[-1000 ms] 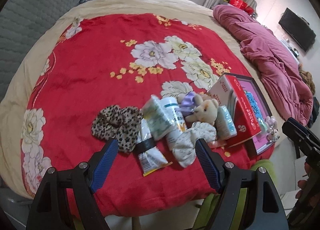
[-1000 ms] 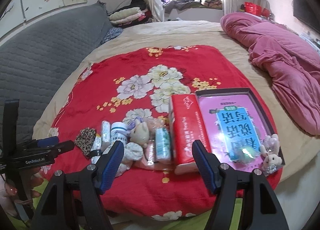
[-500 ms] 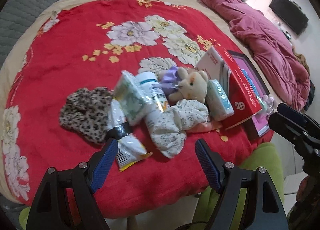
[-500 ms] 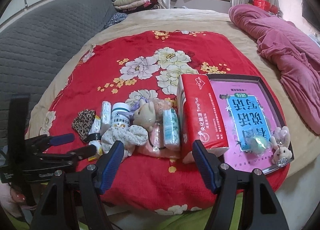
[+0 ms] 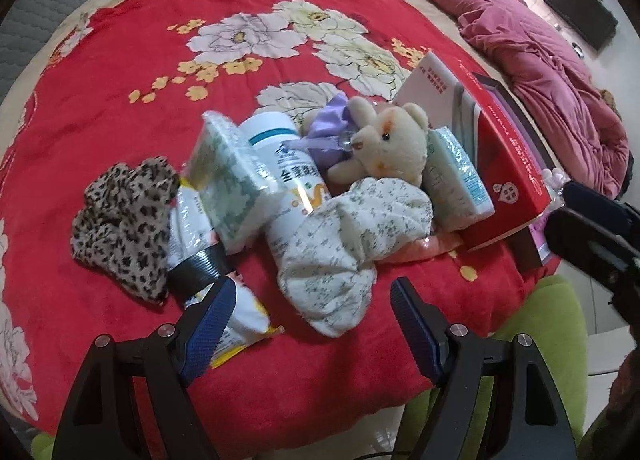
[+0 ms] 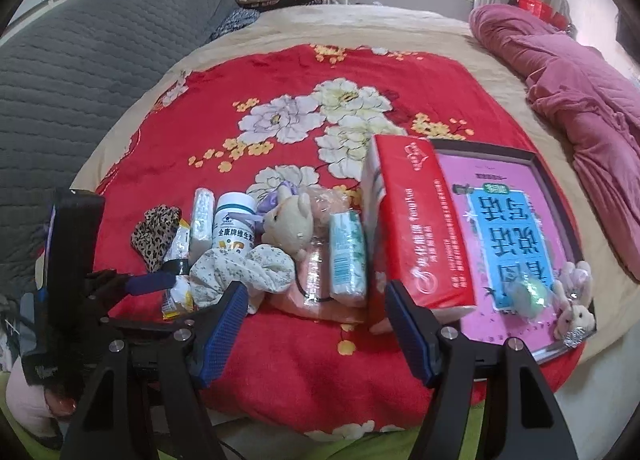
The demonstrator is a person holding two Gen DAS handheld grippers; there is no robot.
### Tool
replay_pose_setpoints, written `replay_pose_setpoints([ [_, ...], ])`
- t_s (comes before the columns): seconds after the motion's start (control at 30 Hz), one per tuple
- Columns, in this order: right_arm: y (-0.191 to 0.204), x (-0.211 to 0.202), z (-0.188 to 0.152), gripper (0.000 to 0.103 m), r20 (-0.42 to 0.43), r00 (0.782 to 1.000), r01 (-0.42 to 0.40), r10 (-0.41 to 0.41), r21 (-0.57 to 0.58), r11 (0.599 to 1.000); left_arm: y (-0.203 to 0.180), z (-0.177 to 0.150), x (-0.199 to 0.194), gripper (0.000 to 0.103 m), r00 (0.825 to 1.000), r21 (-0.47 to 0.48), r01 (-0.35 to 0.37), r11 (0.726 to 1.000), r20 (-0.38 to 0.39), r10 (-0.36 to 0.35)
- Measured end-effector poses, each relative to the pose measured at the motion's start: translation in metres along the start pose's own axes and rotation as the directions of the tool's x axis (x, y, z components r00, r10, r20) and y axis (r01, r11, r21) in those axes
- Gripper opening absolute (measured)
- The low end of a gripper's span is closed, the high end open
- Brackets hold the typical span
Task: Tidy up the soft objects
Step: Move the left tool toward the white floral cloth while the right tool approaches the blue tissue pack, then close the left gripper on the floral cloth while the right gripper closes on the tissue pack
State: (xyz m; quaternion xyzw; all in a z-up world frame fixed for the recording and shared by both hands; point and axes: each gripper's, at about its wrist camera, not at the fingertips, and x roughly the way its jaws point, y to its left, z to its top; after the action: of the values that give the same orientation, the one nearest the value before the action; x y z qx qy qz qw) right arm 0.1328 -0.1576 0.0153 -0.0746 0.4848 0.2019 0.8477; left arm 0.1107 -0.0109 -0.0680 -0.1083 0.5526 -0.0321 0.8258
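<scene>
Left wrist view: left gripper (image 5: 310,300) with fingers spread, empty, near edge of fuzzy red floral blanket (image 5: 120,72), just short of crumpled cream floral cloth (image 5: 344,244). Beyond it lie a leopard-print scrunchie (image 5: 124,220), crinkly tissue packs, smooth white bottle (image 5: 290,176) and plush bear (image 5: 390,144). Right wrist view: right gripper (image 6: 314,298) fingers also spread, empty; glossy red box (image 6: 420,228) leans on dark-rimmed tray (image 6: 556,188) holding a pink book and small plush bunnies (image 6: 574,300).

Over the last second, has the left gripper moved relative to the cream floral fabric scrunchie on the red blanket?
Yes. The left gripper has closed in on the cream floral fabric scrunchie; in the left wrist view, the scrunchie now sits larger and lower between its open jaws.
</scene>
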Motion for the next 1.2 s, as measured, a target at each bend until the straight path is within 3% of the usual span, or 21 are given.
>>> replay_pose_setpoints([
  [0.1, 0.001, 0.008, 0.005, 0.07, -0.014, 1.0, -0.012, 0.012, 0.016, 1.0, -0.001, 0.004, 0.005, 0.078, 1.0, -0.01, 0.022, 1.0, 0.002, -0.022],
  [0.23, -0.003, 0.014, 0.007, 0.07, -0.025, 1.0, -0.006, 0.007, 0.037, 0.999, -0.004, 0.005, 0.012, 0.055, 0.998, -0.012, 0.054, 0.998, -0.009, -0.054],
  [0.33, -0.004, 0.022, 0.008, 0.07, -0.045, 0.999, 0.013, -0.012, 0.032, 0.999, -0.004, 0.005, 0.016, 0.05, 0.999, -0.008, 0.04, 0.999, -0.009, -0.04],
  [0.47, -0.003, 0.033, 0.009, 0.07, -0.069, 0.997, 0.036, -0.034, 0.027, 0.999, 0.005, 0.006, 0.014, 0.031, 0.998, -0.036, 0.06, 0.998, 0.005, -0.06],
  [0.57, 0.0, 0.042, 0.011, 0.07, -0.083, 0.994, 0.071, -0.07, 0.013, 0.997, 0.013, 0.004, 0.012, 0.026, 0.996, -0.056, 0.088, 0.995, 0.005, -0.088],
  [0.63, 0.003, 0.048, 0.013, 0.068, -0.092, 0.992, 0.091, -0.091, -0.004, 0.996, 0.016, 0.003, 0.009, 0.016, 0.994, -0.061, 0.11, 0.992, 0.013, -0.109],
  [0.73, 0.012, 0.057, 0.016, 0.066, -0.096, 0.985, 0.141, -0.145, -0.051, 0.989, 0.018, 0.001, 0.005, 0.014, 0.99, -0.073, 0.143, 0.987, 0.018, -0.142],
  [0.9, 0.016, 0.082, 0.016, 0.053, -0.138, 0.961, 0.226, -0.238, -0.094, 0.969, 0.021, -0.001, 0.004, 0.014, 0.985, -0.08, 0.175, 0.981, 0.02, -0.174],
  [1.03, 0.018, 0.097, 0.014, 0.048, -0.166, 0.951, 0.245, -0.261, -0.114, 0.963, 0.022, -0.003, 0.004, 0.014, 0.981, -0.083, 0.192, 0.978, 0.014, -0.191],
  [1.2, 0.017, 0.109, 0.014, 0.028, -0.152, 0.935, 0.3, -0.319, -0.138, 0.944, 0.025, -0.004, 0.006, 0.014, 0.978, -0.095, 0.207, 0.974, 0.011, -0.207],
])
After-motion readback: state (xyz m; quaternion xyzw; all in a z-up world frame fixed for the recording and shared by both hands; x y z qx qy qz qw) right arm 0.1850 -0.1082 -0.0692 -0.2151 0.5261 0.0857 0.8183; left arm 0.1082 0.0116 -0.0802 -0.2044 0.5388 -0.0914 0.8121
